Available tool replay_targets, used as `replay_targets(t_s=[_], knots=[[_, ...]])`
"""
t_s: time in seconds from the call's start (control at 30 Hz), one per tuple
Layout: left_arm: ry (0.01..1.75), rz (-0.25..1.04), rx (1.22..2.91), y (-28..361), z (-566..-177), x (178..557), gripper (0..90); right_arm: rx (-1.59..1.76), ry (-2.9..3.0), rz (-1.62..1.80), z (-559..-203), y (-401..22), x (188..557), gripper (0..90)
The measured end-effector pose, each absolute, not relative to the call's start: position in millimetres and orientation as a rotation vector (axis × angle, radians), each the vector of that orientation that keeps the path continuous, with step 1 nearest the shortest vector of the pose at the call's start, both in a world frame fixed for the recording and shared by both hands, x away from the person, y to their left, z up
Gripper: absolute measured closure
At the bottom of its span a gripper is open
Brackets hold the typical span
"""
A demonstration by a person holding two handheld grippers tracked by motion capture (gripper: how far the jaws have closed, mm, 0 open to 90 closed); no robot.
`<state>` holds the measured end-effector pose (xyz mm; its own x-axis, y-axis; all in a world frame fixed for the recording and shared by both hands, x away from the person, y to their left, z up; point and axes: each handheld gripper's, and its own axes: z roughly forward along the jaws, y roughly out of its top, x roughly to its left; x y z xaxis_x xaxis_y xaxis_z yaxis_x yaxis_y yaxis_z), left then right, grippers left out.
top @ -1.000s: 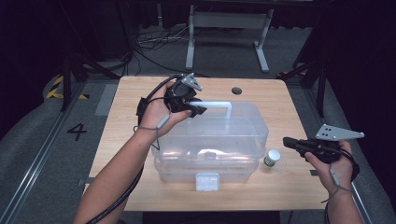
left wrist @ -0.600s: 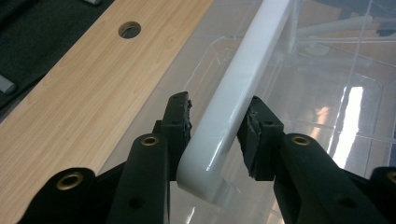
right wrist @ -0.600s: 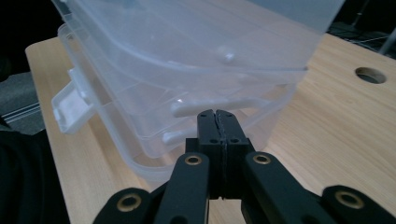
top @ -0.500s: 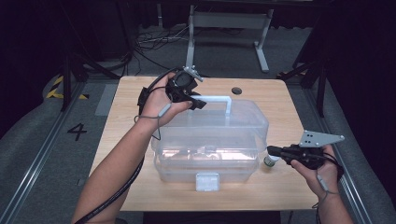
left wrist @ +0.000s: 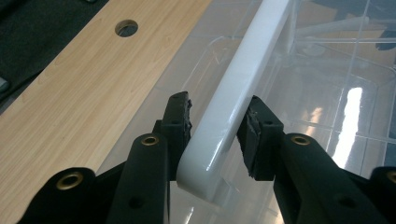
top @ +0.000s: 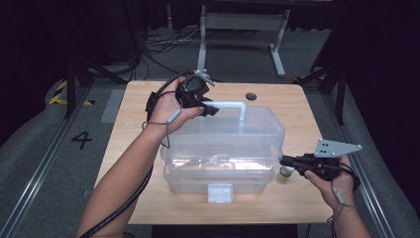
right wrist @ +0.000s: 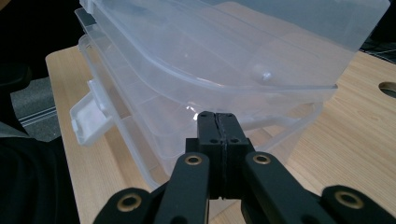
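Gripping the white handle (left wrist: pixel 236 100), the left gripper (top: pixel 207 110) is set; lifting remains, right gripper (top: pixel 286 160) clenched empty beside the clear box (top: pixel 223 148).

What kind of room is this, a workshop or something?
Most likely a lab or recording studio rather than a home: dark curtained walls, a light wooden table standing alone on grey floor, loose black cables behind it, and a number four marked on the floor beside metal rails.
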<state>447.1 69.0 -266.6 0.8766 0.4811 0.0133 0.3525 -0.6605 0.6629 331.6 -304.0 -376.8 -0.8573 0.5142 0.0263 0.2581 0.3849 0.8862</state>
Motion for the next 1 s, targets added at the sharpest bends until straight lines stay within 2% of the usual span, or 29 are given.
replay_targets(t_s=[0.67, 0.73, 0.77, 0.8, 0.83, 1.0], knots=[[0.586, 0.25, 2.346, 71.2, -267.2, 441.8, 66.2, 0.702, 2.405, 1.442, -379.0, -300.9, 337.4, 90.0], [0.566, 0.222, 2.341, 71.0, -266.8, 441.7, 58.1, 0.705, 2.403, 1.456, -379.3, -301.0, 338.3, 90.0], [0.566, 0.222, 2.341, 71.0, -266.8, 441.7, 49.9, 0.705, 2.403, 1.456, -379.3, -301.0, 338.3, 90.0], [0.588, 0.252, 2.381, 68.4, -265.7, 439.1, 49.9, 0.705, 2.41, 1.454, -379.3, -301.0, 339.0, 90.0], [0.582, 0.291, 2.386, 67.4, -265.3, 437.1, 42.7, 0.703, 2.409, 1.459, -379.6, -300.8, 339.7, 90.0], [0.578, 0.306, 2.327, 73.5, -254.8, 425.9, 35.0, 0.697, 2.41, 1.464, -378.8, -299.2, 340.7, 90.0]])
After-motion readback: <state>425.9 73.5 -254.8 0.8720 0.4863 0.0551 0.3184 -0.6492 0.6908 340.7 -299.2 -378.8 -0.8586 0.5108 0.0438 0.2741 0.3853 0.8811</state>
